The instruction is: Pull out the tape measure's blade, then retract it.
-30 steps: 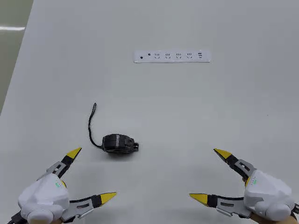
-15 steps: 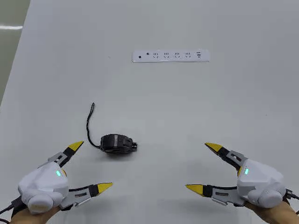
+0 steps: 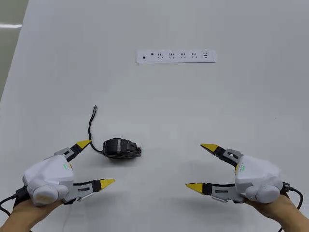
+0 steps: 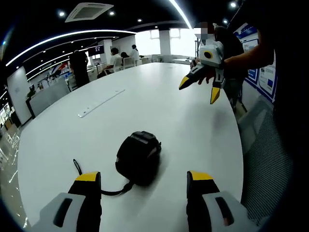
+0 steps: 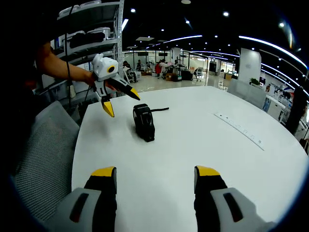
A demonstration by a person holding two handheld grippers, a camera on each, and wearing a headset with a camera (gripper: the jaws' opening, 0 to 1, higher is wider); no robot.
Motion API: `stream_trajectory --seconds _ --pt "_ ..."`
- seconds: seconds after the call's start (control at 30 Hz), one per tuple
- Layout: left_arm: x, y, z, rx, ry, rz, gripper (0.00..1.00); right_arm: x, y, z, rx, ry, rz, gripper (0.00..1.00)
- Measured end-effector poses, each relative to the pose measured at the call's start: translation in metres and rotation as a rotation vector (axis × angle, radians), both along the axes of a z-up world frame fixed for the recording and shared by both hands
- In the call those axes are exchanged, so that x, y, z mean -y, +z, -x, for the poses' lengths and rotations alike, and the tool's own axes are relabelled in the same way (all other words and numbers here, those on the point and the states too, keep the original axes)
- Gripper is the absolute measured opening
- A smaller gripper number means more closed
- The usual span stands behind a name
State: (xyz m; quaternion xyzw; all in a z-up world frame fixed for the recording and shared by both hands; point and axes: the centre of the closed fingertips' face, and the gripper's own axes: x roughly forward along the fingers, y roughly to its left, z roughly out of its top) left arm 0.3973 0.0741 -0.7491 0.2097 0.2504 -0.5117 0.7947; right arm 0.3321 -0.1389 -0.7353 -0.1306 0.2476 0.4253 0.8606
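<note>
Both yellow-tipped left tongs (image 3: 96,163) and right tongs (image 3: 200,166) are held released, flanking the black rounded tape measure (image 3: 120,148), ready for grasping.

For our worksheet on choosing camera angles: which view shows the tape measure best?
The left gripper view: the tape measure lies close and large, its black case clear. The head view shows it small, from above. The right gripper view shows it farther off, end on.

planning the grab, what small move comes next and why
Probably ease the left gripper forward so its open jaws straddle the tape measure: it lies untouched on the table just ahead of that gripper, farther from the right gripper.
</note>
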Motion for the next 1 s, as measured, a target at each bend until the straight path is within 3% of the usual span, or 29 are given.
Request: stream_trajectory --seconds 0.4,1.0 --pt "0.004 -0.011 -0.011 -0.005 -0.094 -0.054 0.61 -0.015 -0.008 -0.018 0.0 0.085 0.02 0.6" --pt "0.011 -0.03 -0.021 -0.012 -0.186 -0.115 0.5 -0.034 -0.018 -0.042 0.007 0.144 0.022 0.53"
